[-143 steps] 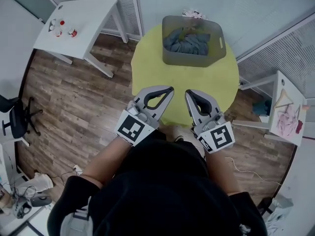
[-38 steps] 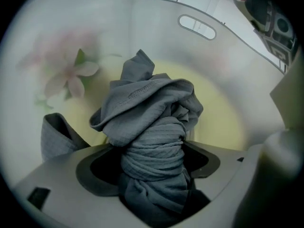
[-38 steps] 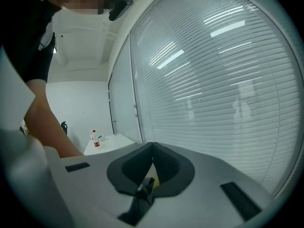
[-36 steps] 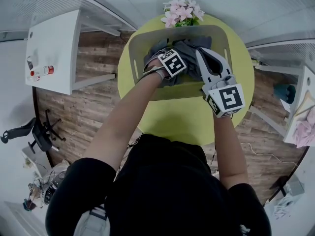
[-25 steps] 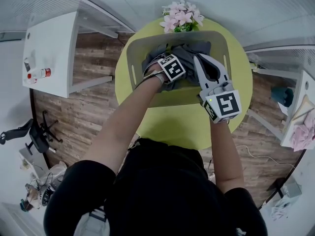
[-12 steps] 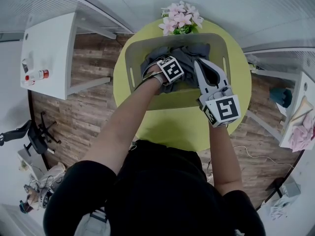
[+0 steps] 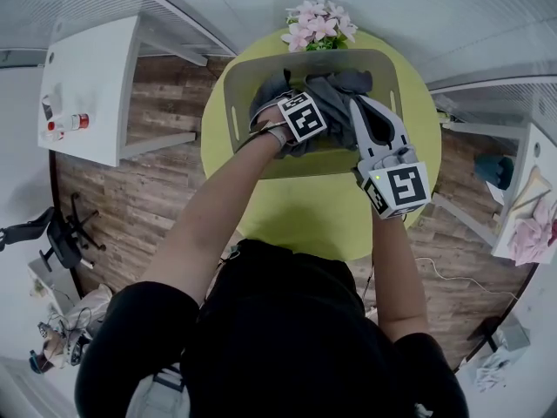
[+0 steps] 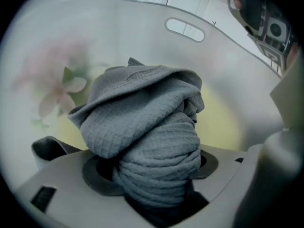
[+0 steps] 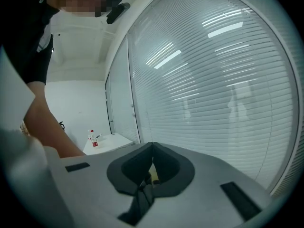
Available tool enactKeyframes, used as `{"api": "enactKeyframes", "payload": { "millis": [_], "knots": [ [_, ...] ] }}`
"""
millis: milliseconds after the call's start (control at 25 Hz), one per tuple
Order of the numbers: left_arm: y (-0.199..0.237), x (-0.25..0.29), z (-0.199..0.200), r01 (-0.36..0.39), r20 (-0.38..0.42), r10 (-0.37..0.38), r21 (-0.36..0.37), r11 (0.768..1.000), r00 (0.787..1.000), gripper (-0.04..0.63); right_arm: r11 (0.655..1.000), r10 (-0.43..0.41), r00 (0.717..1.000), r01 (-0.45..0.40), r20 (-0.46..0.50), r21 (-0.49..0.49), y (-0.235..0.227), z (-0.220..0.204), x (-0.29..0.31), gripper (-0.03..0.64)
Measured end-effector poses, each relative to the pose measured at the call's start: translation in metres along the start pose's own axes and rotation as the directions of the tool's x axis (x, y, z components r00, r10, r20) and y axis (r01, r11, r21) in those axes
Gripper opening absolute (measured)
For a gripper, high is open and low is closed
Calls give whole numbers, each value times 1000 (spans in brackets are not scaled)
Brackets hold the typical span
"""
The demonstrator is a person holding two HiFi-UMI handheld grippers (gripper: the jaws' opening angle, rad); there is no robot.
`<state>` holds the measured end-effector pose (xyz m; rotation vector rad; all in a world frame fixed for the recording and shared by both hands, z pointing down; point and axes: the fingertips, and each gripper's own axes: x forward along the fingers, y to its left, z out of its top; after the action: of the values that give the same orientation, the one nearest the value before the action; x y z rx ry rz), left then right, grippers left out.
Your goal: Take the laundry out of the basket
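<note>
Over on the far half of the round yellow counter point(image 7: 322, 216) sits the grey basket point(image 7: 237, 90), with a bunch of pink flowers point(image 7: 318, 26) just beyond its far rim. The laundry point(image 7: 338, 87) is a heap of grey knit cloth lying inside it. From where I stand, the left gripper point(image 8: 154, 171) points steeply down into the basket, which looks the sensible way in, since the walls are high and the cloth lies low. Its fingers point(image 8: 57, 189) have just been closing, and a thick twisted wad of the grey cloth is squeezed between them, with the rest of the piece flopping over the top of the wad. It is caught by a bunched fold rather than an edge, I'd guess so that enough is gripped not to slip on the lift. The right gripper point(image 7: 359, 104) hangs about level over the near right part of the basket, its fingers point(image 9: 213, 175) pressed together with nothing between them. It seems parked there out of the left gripper's way, close enough to help. None of the laundry is out on the counter, so I'd say the job is only starting.
</note>
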<state>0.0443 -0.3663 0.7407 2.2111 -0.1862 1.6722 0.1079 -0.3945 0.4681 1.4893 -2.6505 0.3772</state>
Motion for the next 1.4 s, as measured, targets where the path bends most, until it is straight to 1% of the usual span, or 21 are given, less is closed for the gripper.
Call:
{"api": "enactKeyframes", "payload": {
  "millis": [240,480,640,840,1240,1320,1400],
  "knots": [
    [-10,-34,12,-30,10,30,51,998,1000,364,1000,3,1000,-3,14,-12,8,9,-15,21],
    [-20,-74,23,-81,38,78,90,993,996,364,999,10,999,-9,35,-31,21,23,-34,21],
    [-24,-100,28,-90,47,86,88,992,995,364,999,17,998,-15,56,-45,31,34,-42,21],
    [-38,-127,27,-99,54,94,89,991,994,364,997,28,997,-23,76,-70,40,44,-52,21],
    [-51,-183,34,-190,99,182,72,979,978,364,992,70,990,-56,124,-116,59,72,-73,21],
    [-58,-191,35,-204,102,196,75,976,975,364,990,75,988,-57,137,-129,61,77,-79,21],
    [-64,-200,40,-226,123,214,92,970,969,364,988,79,986,-58,149,-140,63,83,-83,21]
  ]
}}
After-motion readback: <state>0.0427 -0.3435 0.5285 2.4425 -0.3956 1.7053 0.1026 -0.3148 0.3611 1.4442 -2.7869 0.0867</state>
